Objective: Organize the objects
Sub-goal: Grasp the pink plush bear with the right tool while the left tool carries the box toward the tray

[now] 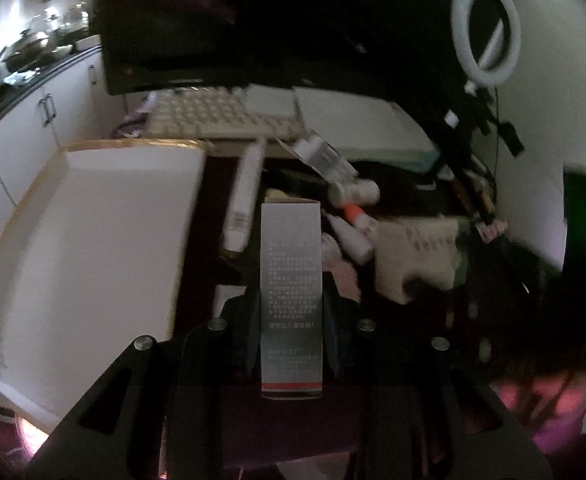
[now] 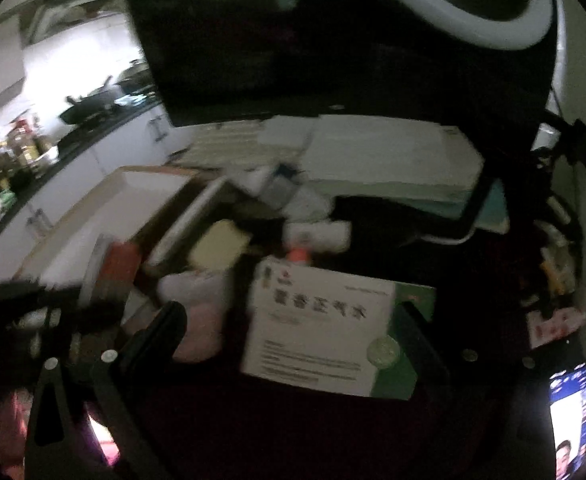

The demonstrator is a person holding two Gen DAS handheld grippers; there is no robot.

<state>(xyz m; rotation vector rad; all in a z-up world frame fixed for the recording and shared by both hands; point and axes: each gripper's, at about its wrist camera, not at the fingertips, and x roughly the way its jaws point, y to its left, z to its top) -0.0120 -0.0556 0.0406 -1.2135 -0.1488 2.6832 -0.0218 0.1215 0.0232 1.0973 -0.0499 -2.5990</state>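
Left tongs point(image 1: 291, 312) pinching tall grey printed carton point(image 1: 291, 280); right tongs point(image 2: 293, 328) spread around flat green-and-white medicine box point(image 2: 333, 332). Carry carton level toward open white cardboard box point(image 1: 93, 240), left of tongs; release low.

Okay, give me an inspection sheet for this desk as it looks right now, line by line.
Surface: dark desk, crowded.
Job's things: grey carton; green-and-white medicine box; open white box, nothing seen inside.
Clutter: tubes and bottles heaped, white tube, keyboard.
Grippers: left gripper clamps the carton; right gripper jaws flank the medicine box, contact unclear.
Cables: dark cable beside ring light.
Surroundings: monitor, kitchen counter, lit phone.
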